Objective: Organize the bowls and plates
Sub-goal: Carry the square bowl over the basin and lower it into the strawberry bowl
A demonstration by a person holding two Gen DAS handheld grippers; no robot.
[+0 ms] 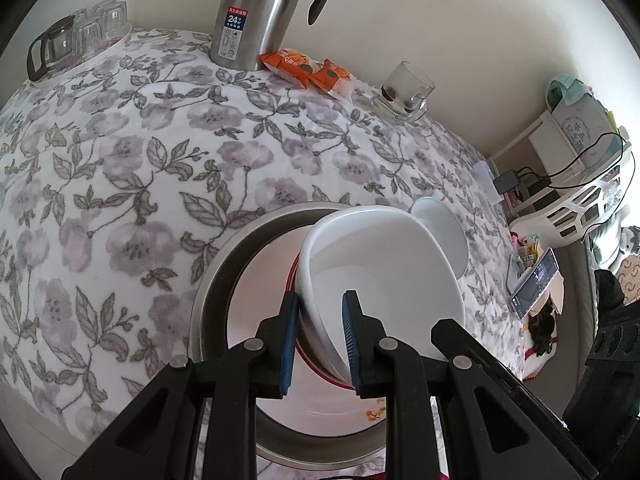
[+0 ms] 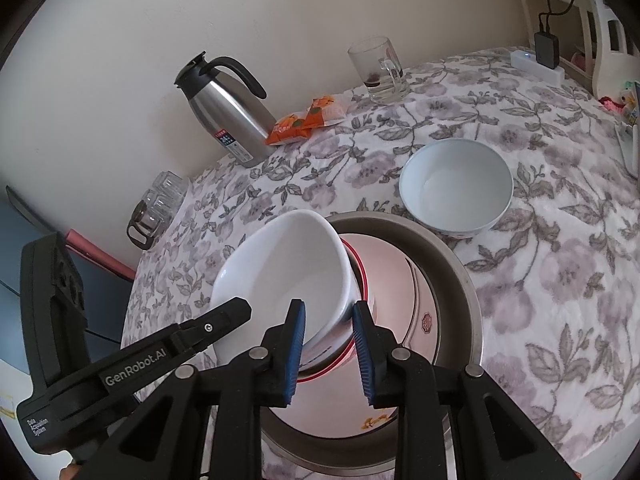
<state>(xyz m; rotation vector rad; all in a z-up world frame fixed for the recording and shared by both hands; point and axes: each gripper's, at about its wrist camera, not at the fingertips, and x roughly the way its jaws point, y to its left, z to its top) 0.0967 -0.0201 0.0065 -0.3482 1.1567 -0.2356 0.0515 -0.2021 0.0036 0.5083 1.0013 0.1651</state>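
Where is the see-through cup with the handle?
The glass mug stands at the far edge of the flowery table by the wall, right of the orange snack packets in the right wrist view, beyond the empty bowl.

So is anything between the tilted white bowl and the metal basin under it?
Nothing visible. The white bowl, gripped at its rim by both grippers, tilts over the red-rimmed plate in the metal basin.

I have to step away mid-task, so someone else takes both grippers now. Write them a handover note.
Left hand-held gripper: shut on the tilted white bowl's rim.
Right hand-held gripper: shut on the same bowl's rim.
Bowl hangs over the red-rimmed bowl inside the steel basin.
Left: seat it, then add the bowl on the cloth.
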